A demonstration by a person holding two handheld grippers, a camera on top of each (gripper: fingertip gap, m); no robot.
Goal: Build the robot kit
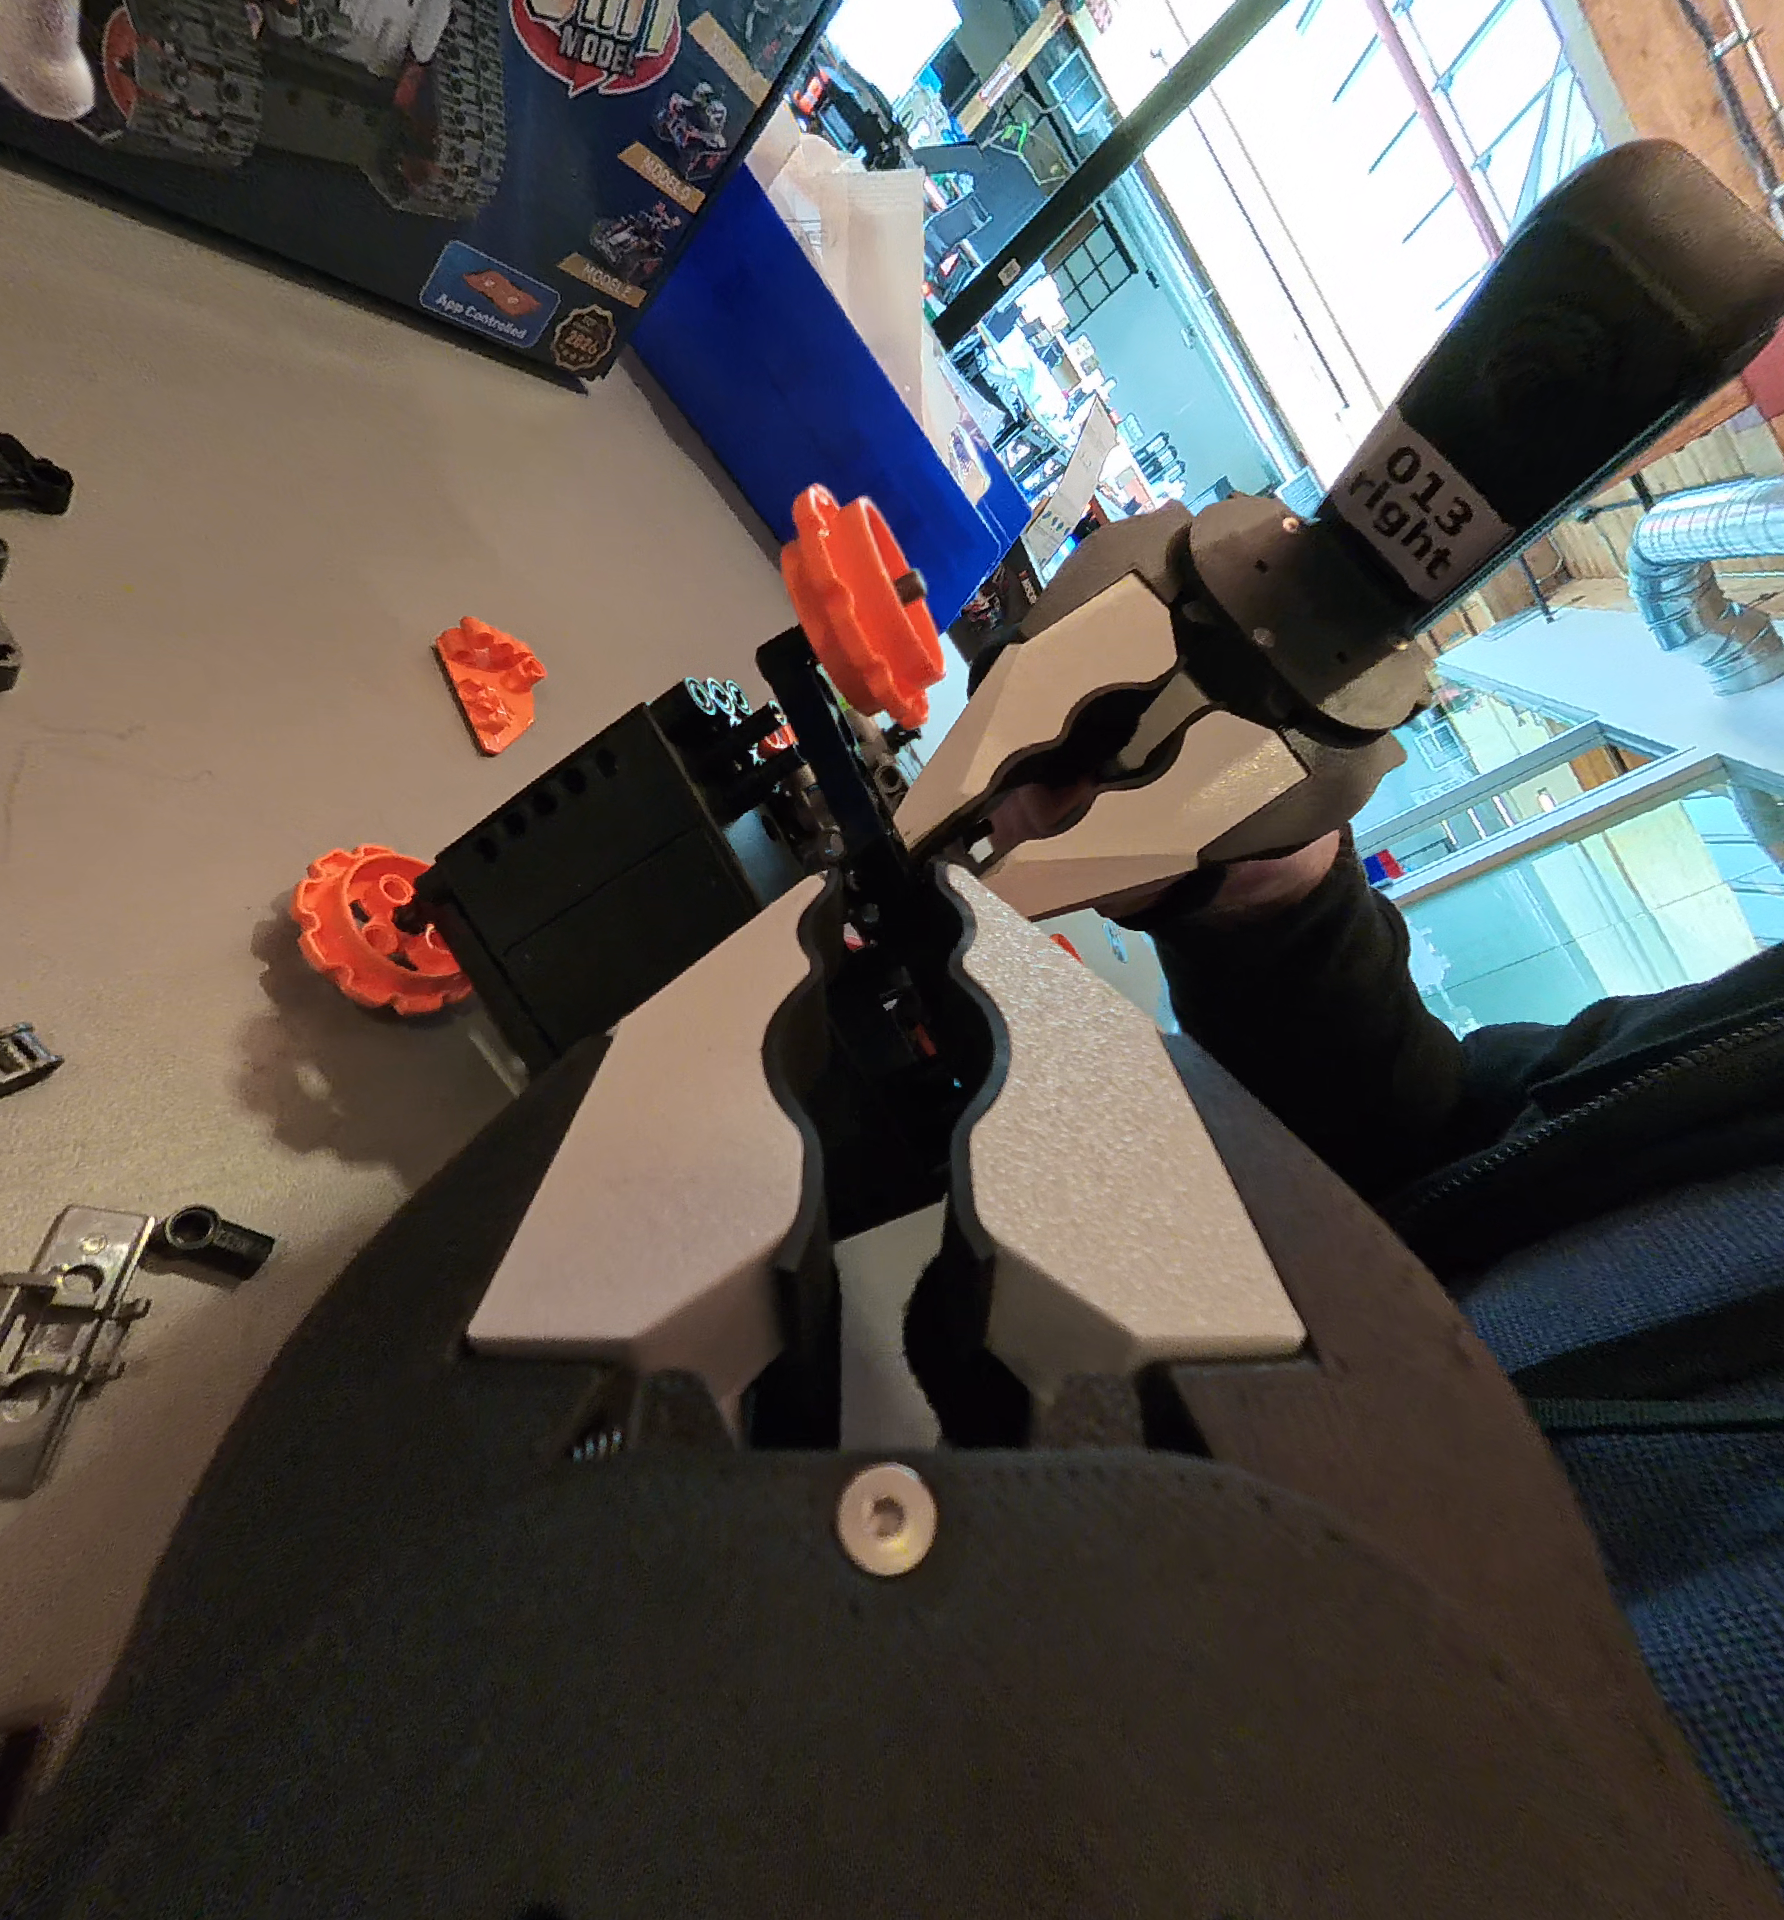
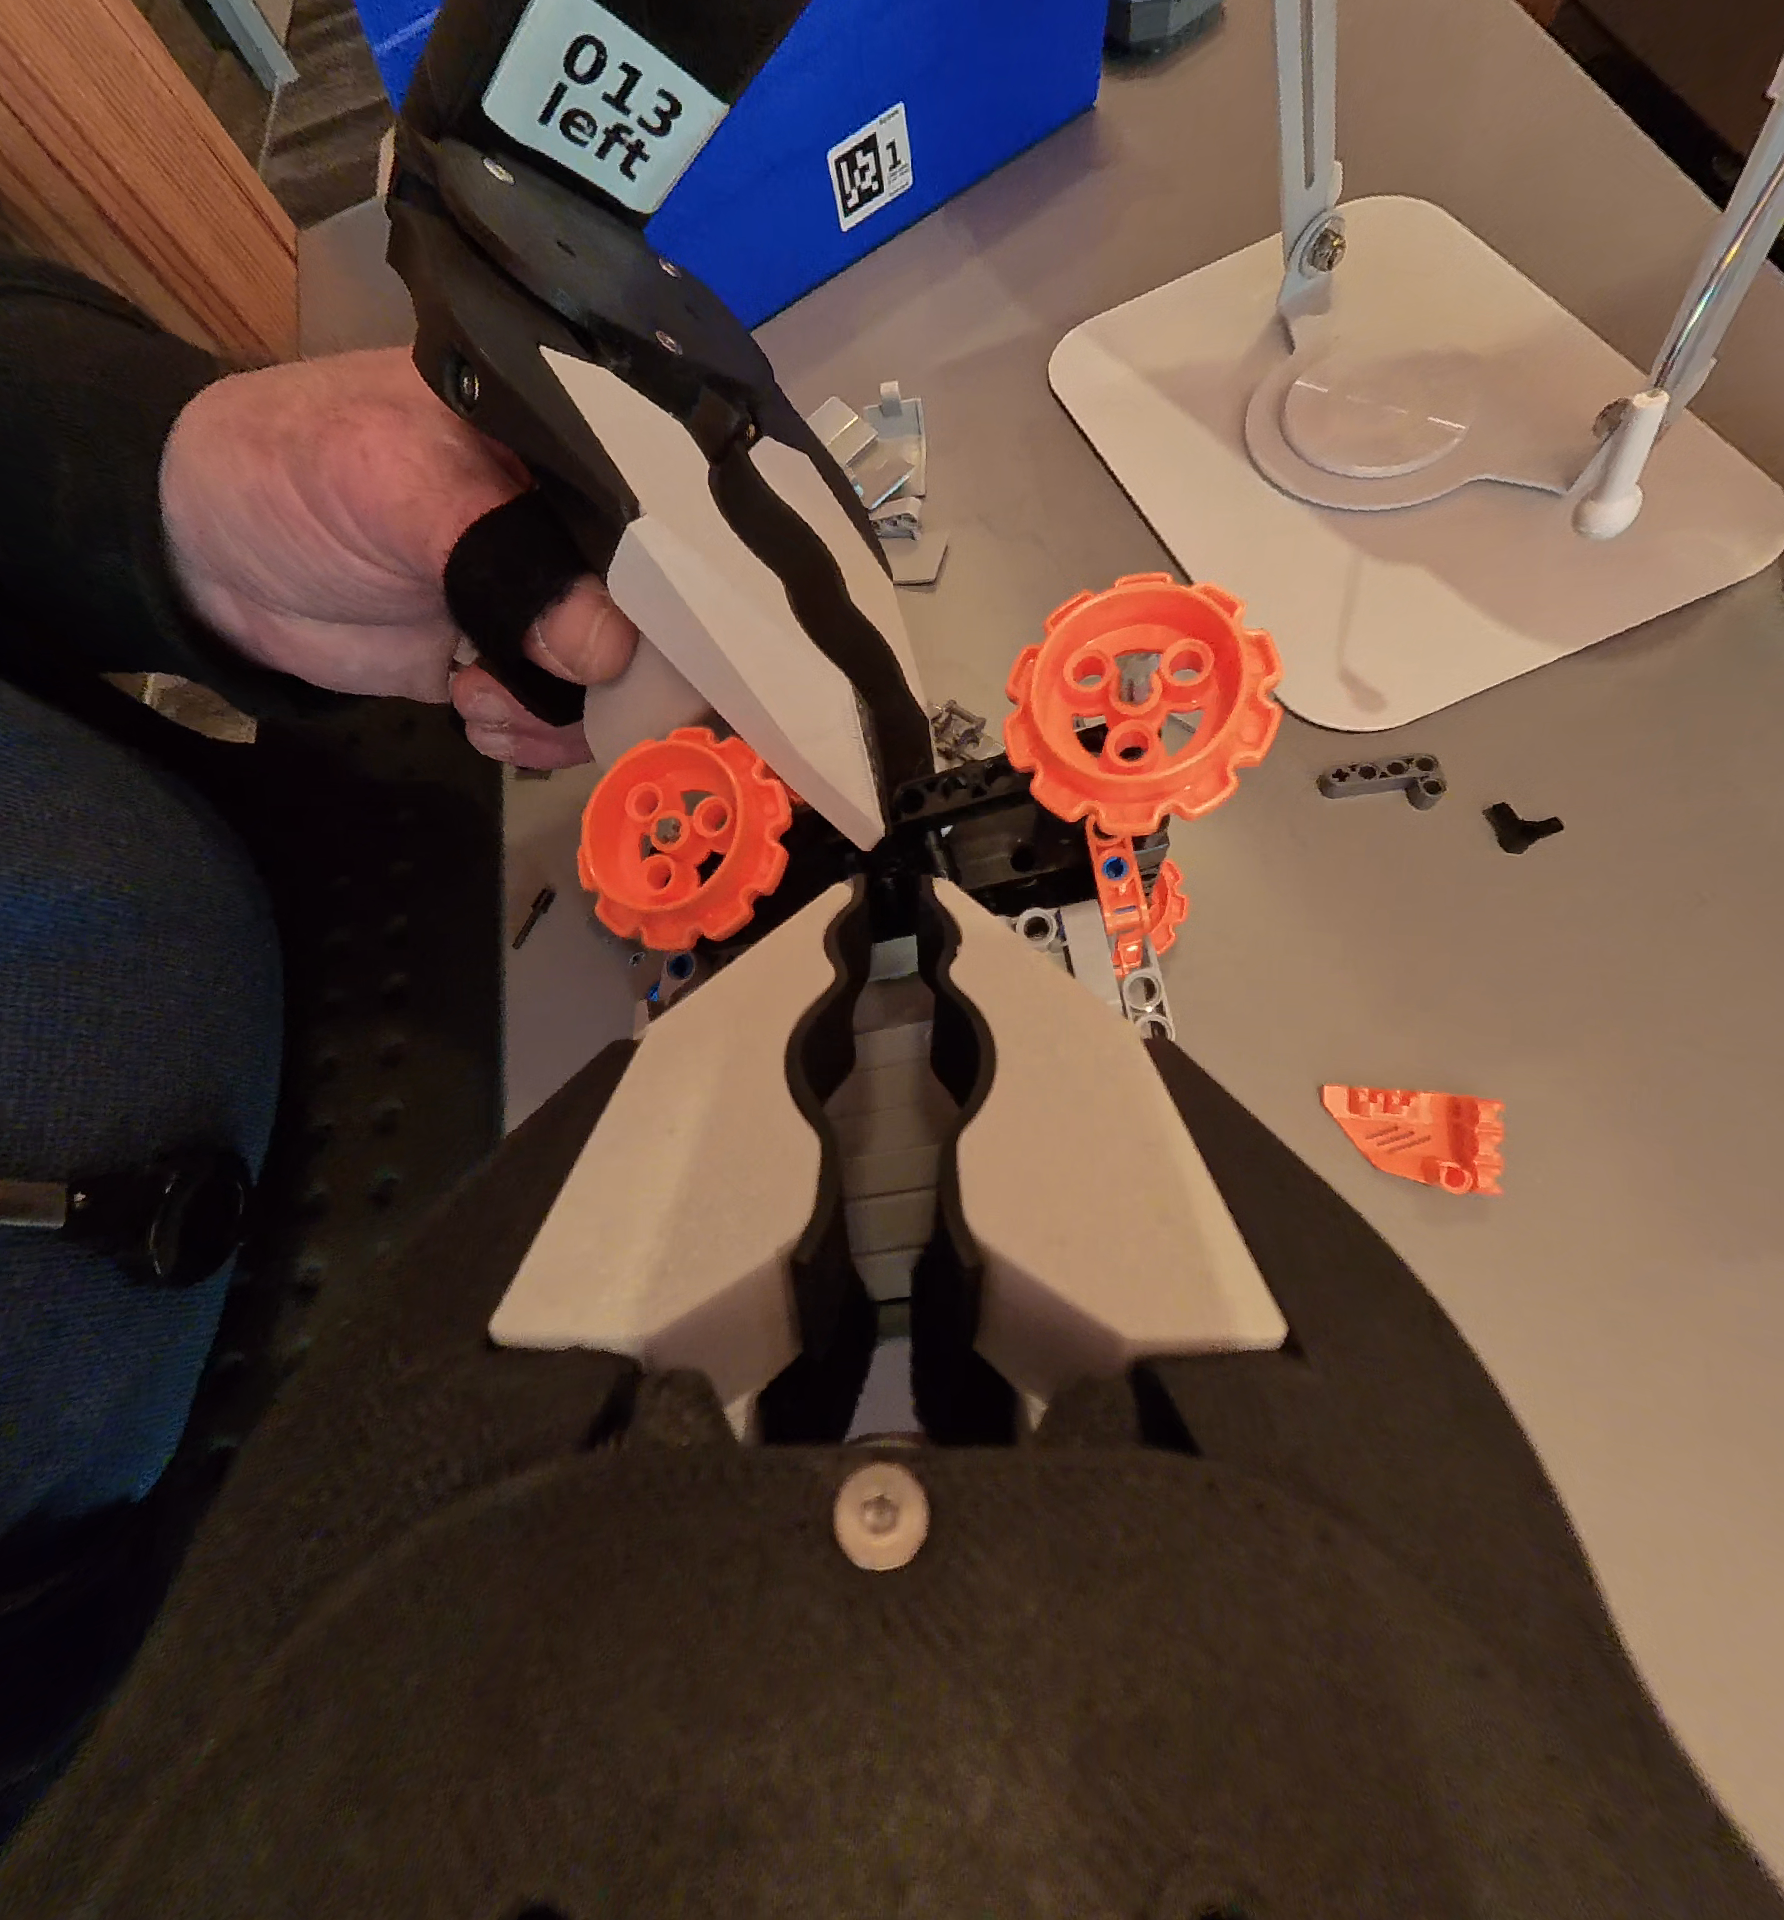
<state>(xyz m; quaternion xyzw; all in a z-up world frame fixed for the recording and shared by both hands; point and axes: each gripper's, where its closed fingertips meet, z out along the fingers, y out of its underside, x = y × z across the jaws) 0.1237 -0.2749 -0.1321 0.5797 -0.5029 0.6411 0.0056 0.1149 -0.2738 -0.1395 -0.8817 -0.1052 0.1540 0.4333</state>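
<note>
Workshop, exposed metal duct (image 1: 1719,582), brick wall (image 1: 1698,125), cluttered shelves (image 1: 1033,343)

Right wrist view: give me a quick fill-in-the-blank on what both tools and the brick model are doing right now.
1. Both tools, left tool and right tool, are shut on the black ____ of the brick model.
2. The model's toothed wheels are coloured ____.
3. The loose orange plate lies on the grey ____.
4. Behind the left tool stands a ____ box.

Missing words: frame; orange; table; blue
</note>
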